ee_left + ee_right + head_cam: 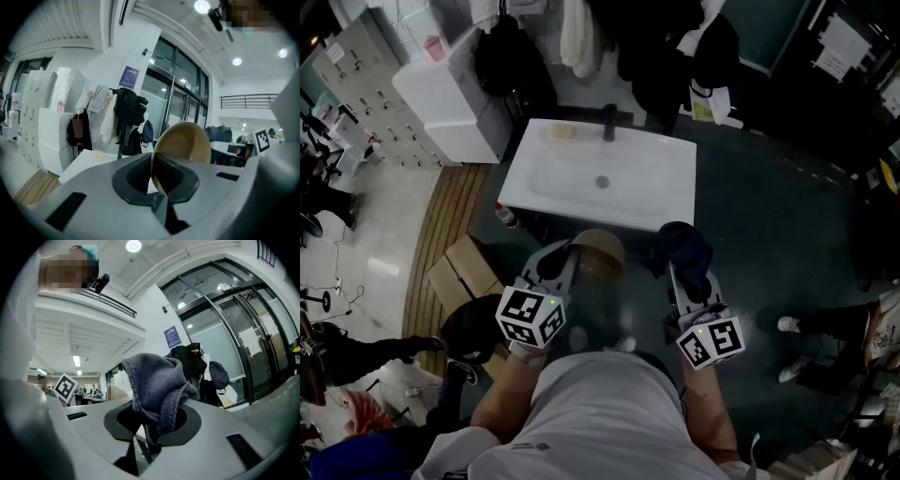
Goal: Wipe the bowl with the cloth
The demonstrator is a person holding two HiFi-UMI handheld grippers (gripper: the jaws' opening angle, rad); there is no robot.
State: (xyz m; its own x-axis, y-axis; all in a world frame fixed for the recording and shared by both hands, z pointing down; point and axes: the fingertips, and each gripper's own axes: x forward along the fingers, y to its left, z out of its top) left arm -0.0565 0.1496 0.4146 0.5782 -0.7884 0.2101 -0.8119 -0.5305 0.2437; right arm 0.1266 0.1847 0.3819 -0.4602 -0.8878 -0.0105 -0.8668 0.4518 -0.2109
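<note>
A tan bowl [598, 253] is held up in front of me, its rim pinched in my left gripper [567, 261]. In the left gripper view the bowl [183, 145] stands on edge between the shut jaws of the left gripper [153, 177]. A dark grey cloth [682, 248] bunches at the tip of my right gripper [679, 272], a hand's width right of the bowl. The right gripper view shows the cloth [157, 390] clamped in the right gripper [151, 427] and drooping over it.
A white washbasin [600, 176] with a black tap [608, 122] stands just ahead, a yellow soap [563, 134] on its back left corner. Cardboard boxes [466, 272] sit at lower left, a white cabinet [441, 98] beyond. Coats and bags [656, 47] hang behind.
</note>
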